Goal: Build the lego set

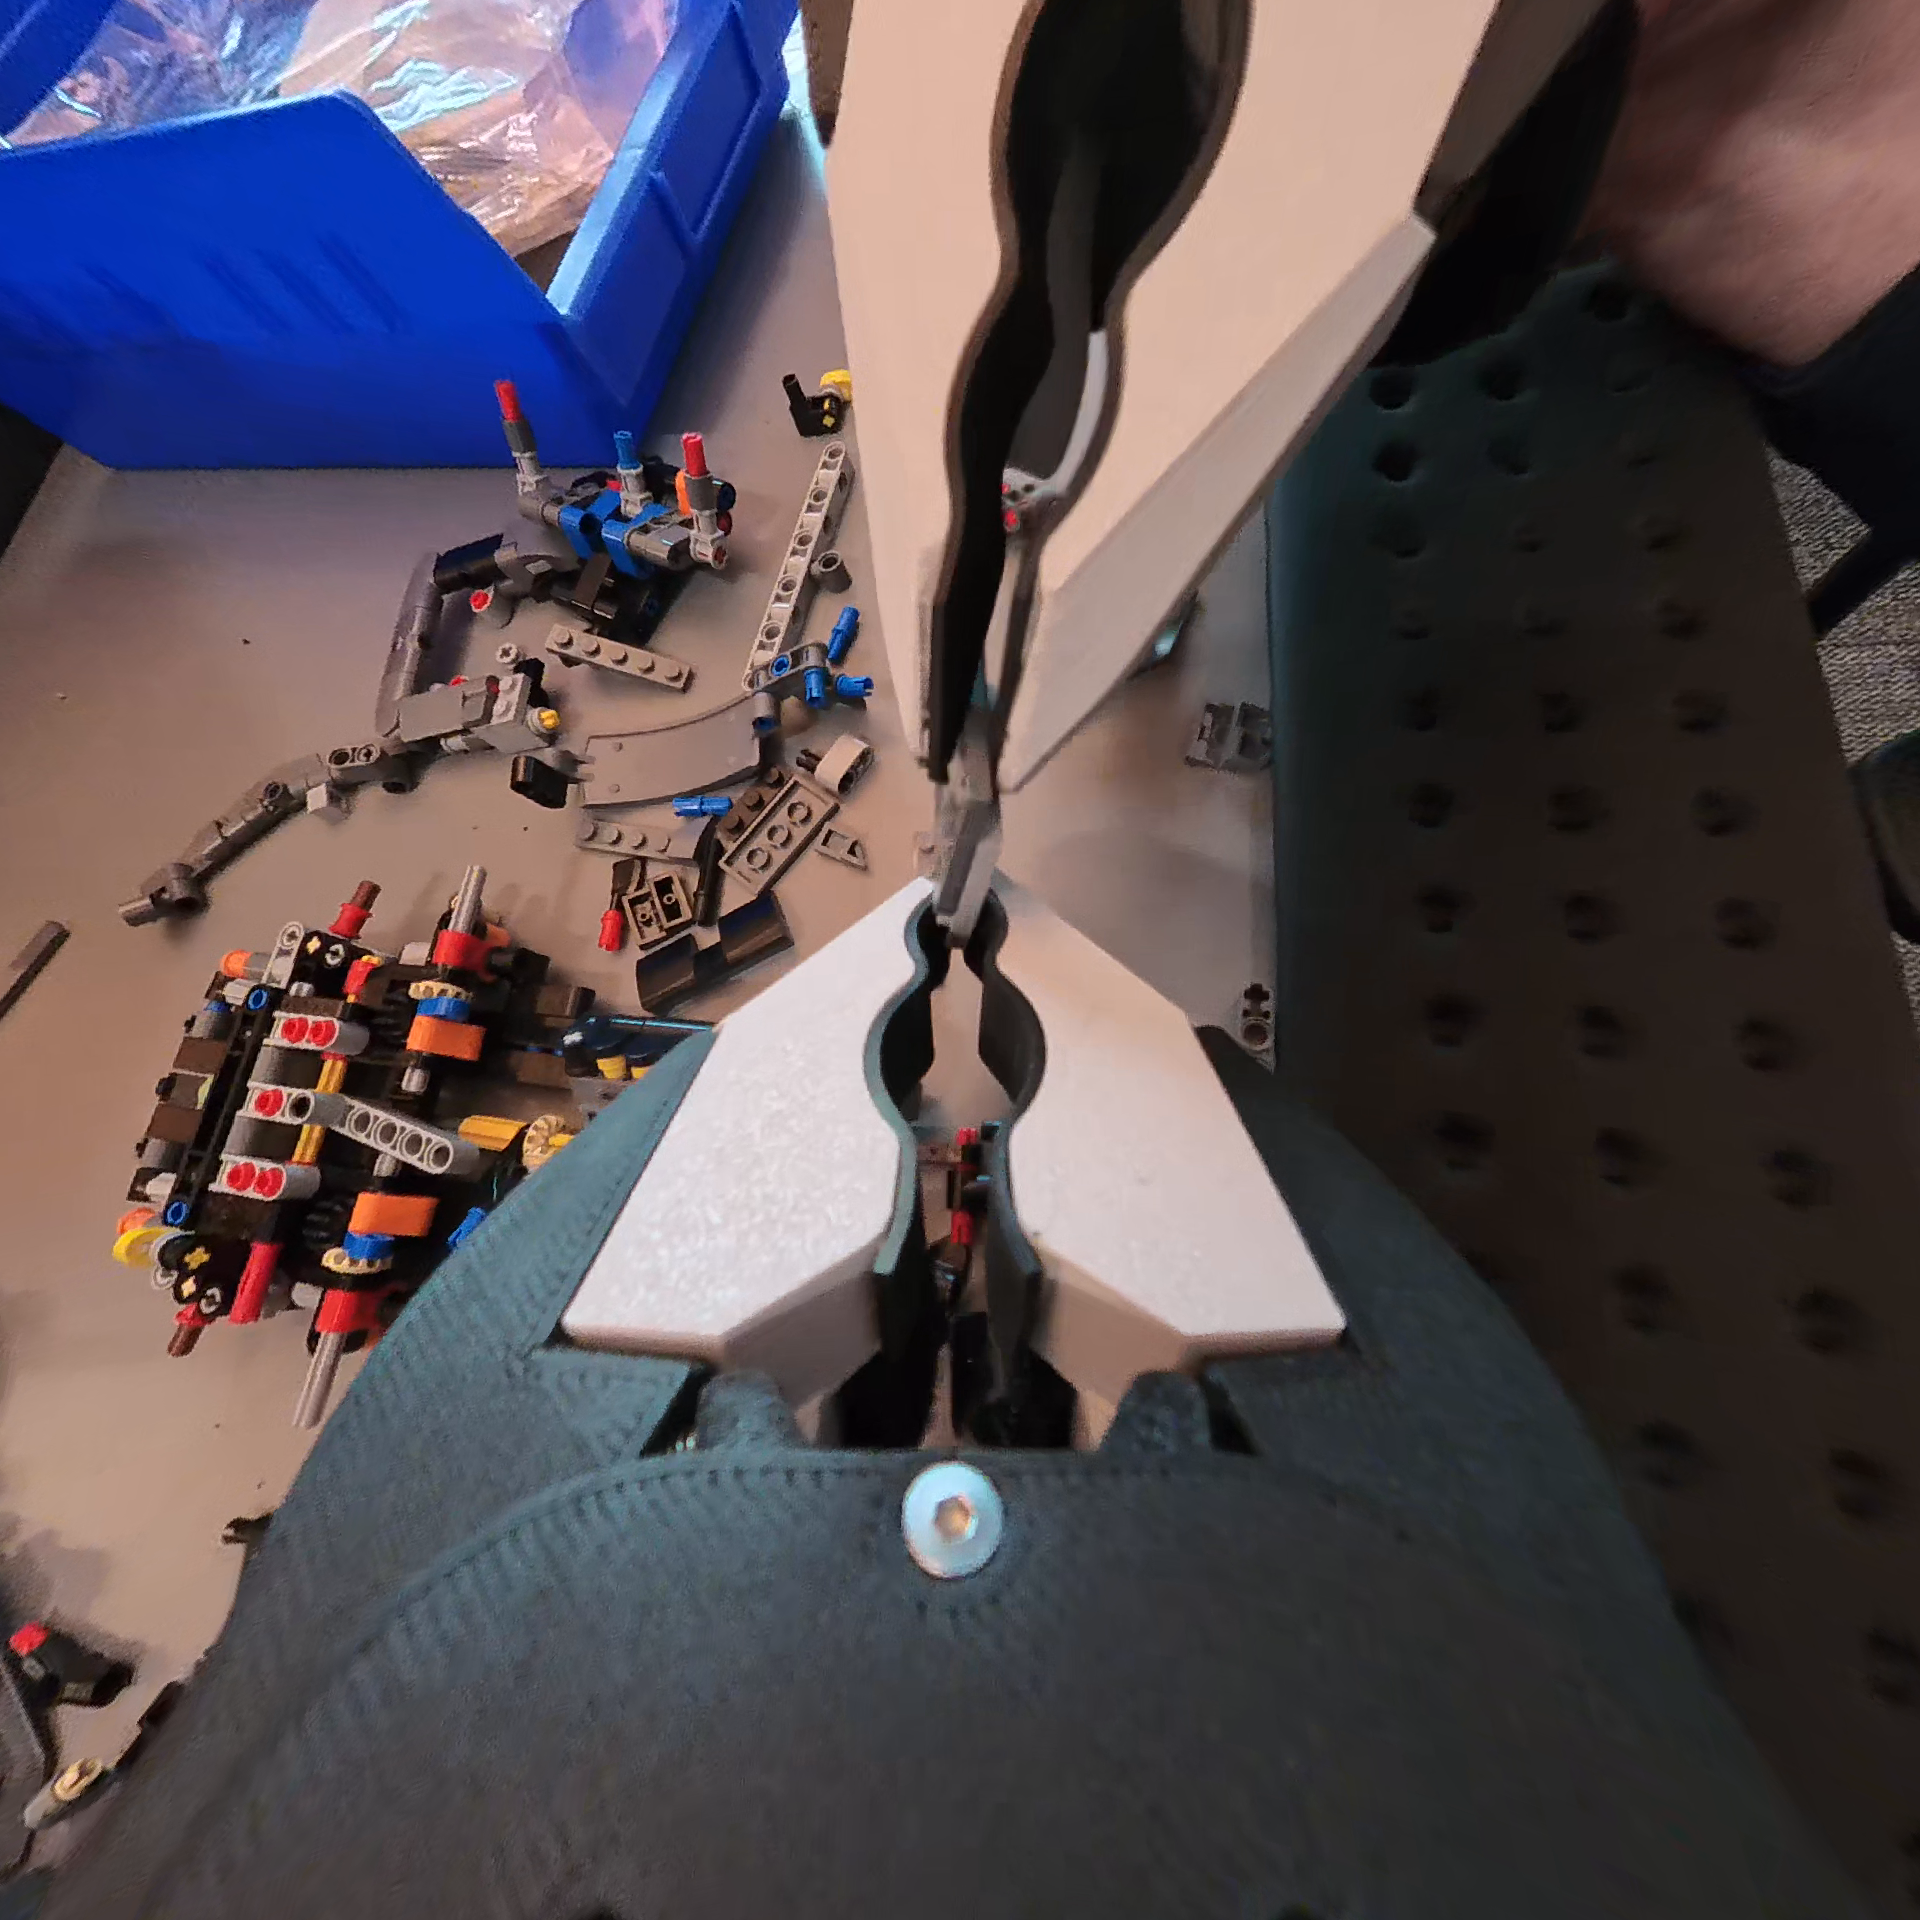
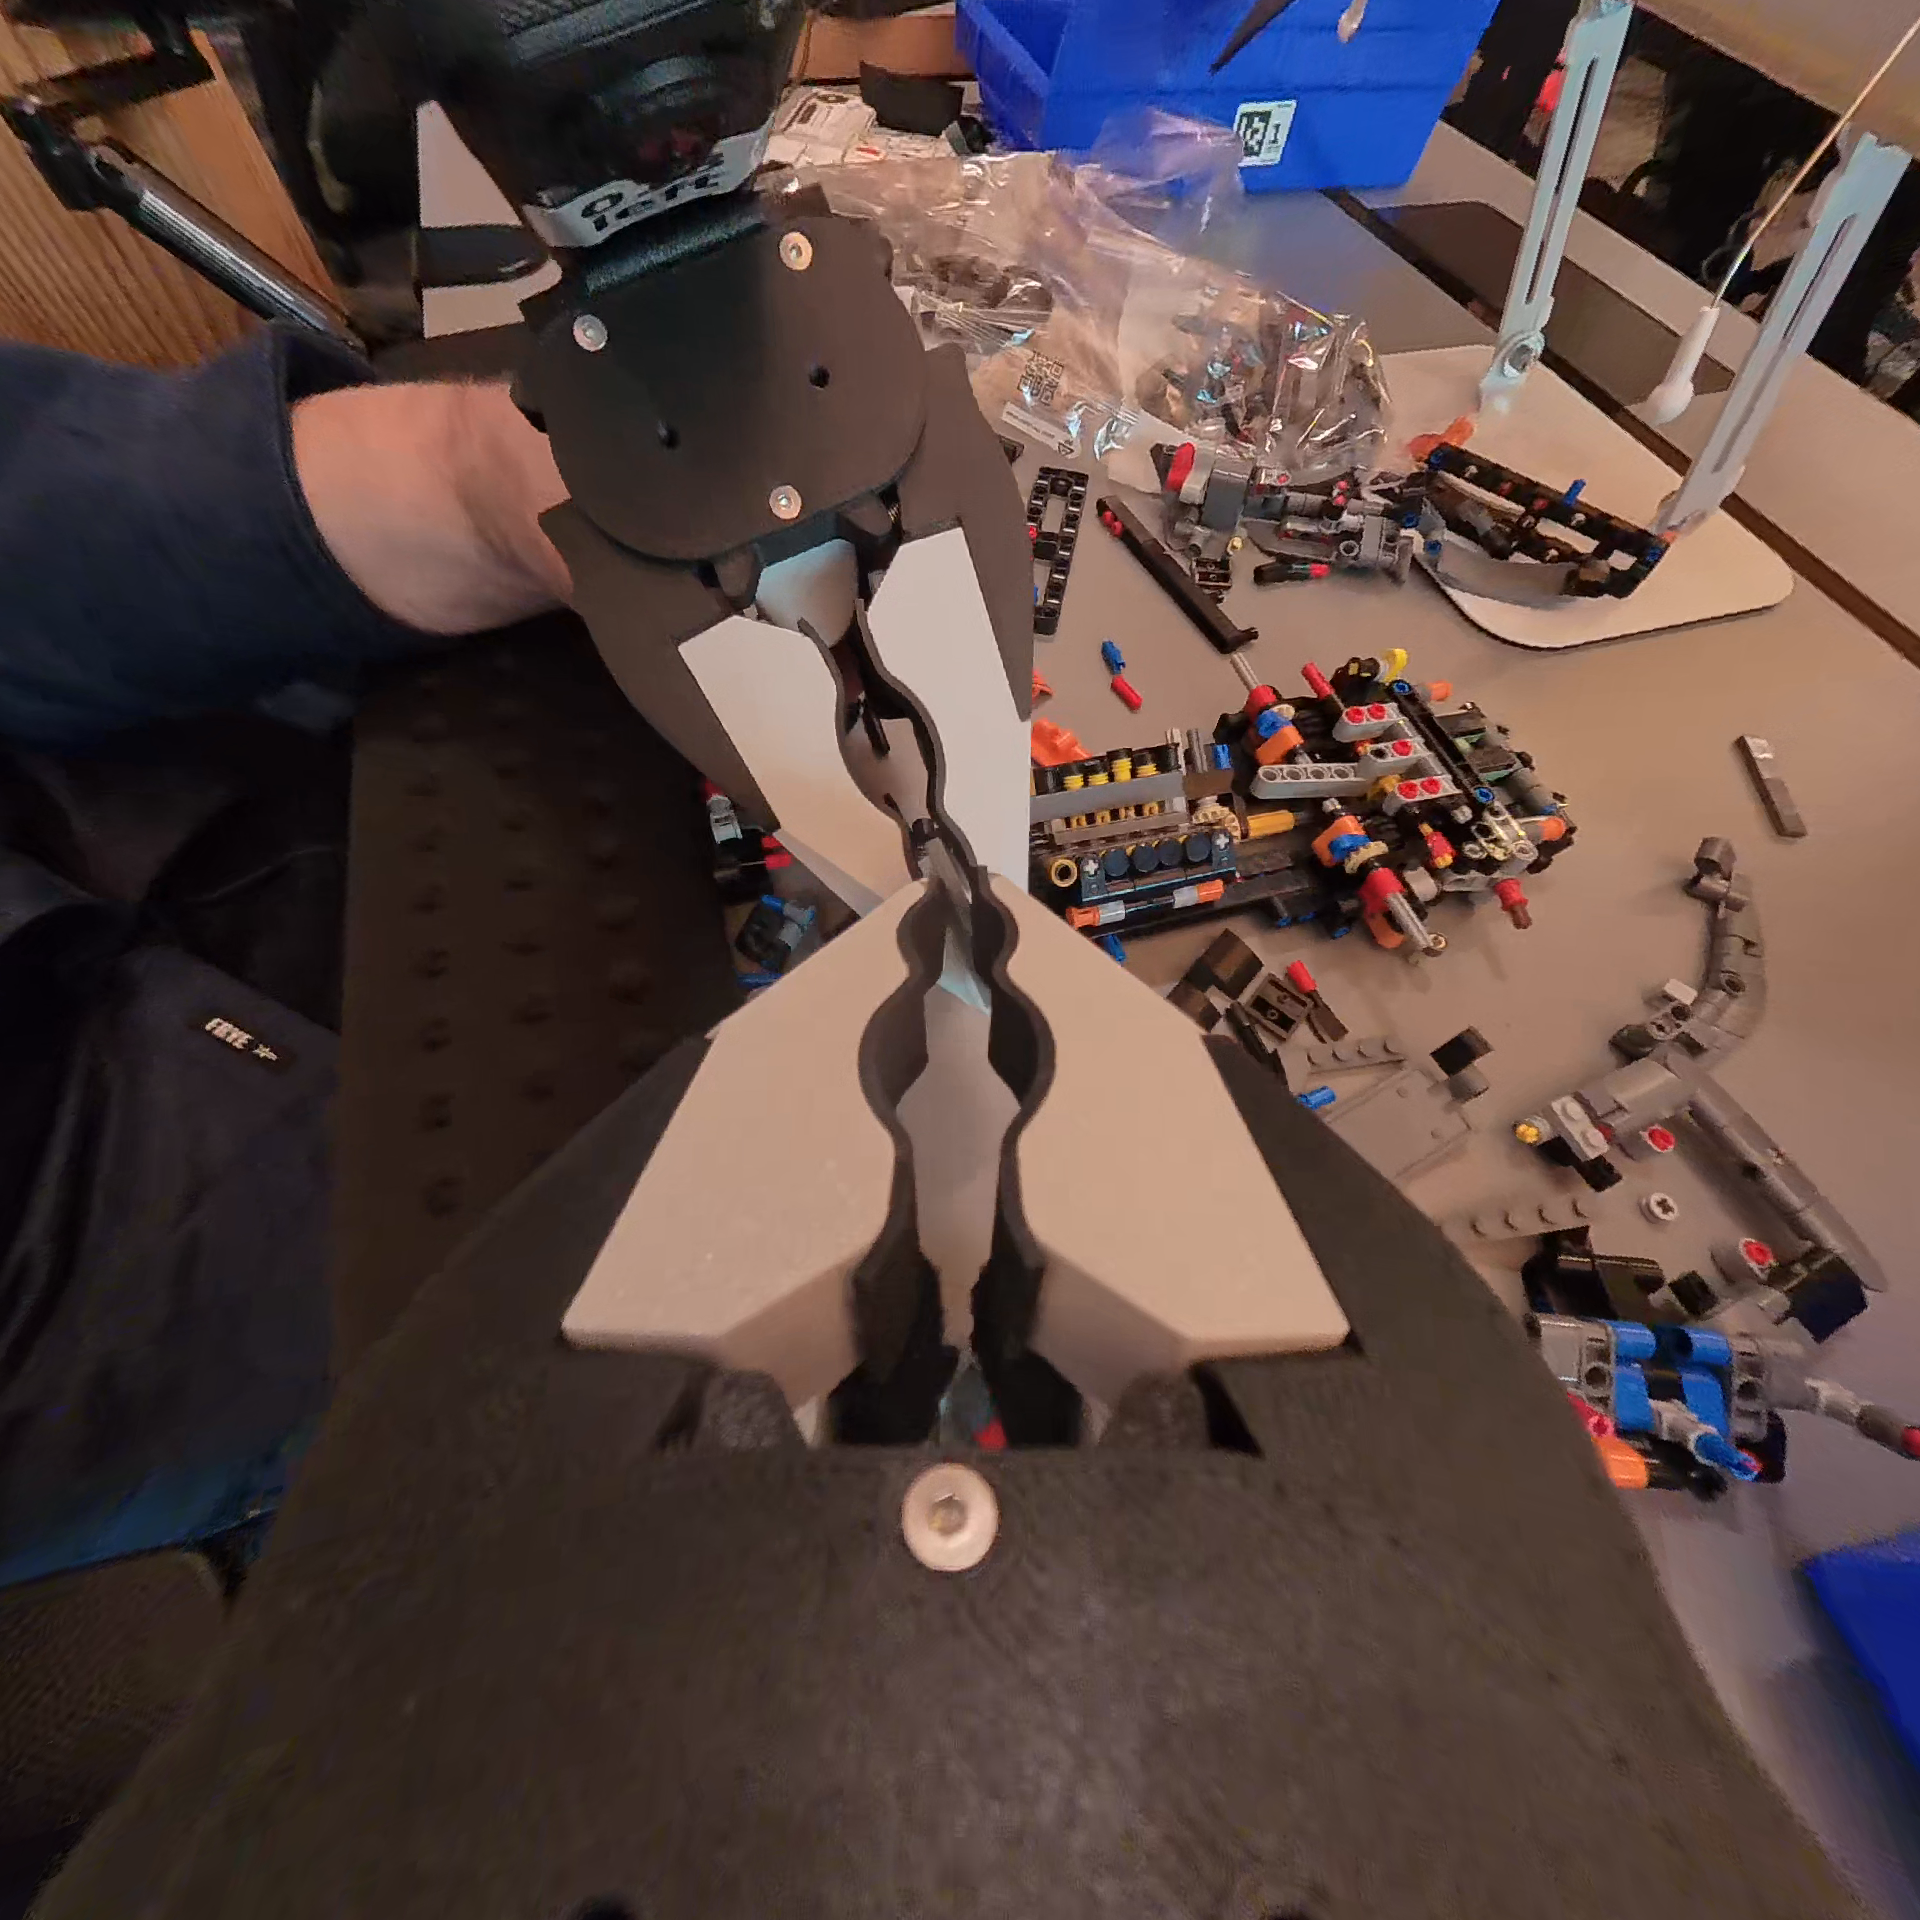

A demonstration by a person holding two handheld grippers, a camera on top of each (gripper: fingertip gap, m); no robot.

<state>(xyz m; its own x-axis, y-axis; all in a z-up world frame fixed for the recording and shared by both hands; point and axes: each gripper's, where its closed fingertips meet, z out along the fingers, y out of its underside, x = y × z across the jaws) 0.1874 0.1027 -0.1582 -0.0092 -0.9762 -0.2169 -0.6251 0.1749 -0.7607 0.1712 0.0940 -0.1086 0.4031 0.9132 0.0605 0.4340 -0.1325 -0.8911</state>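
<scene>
A small grey Lego piece (image 1: 966, 857) hangs above the table edge between the two grippers, which meet tip to tip. My left gripper (image 1: 961, 914) is shut on its near end. My right gripper (image 1: 961, 771) comes down from the top of the left wrist view and is shut on its far end. In the right wrist view the right gripper (image 2: 951, 896) faces the left gripper (image 2: 938, 836), and only a sliver of the piece (image 2: 940, 864) shows. The half-built multicoloured chassis (image 1: 312, 1122) lies on the grey table to the left; it also shows in the right wrist view (image 2: 1340, 821).
Loose grey, black and blue parts (image 1: 717, 790) and a blue-grey subassembly (image 1: 623, 520) are scattered on the table. A blue bin (image 1: 260, 291), bags of parts (image 2: 1091, 291) and a white-based stand (image 2: 1621, 592) lie farther back. A dark perforated chair (image 1: 1558, 935) borders the table edge.
</scene>
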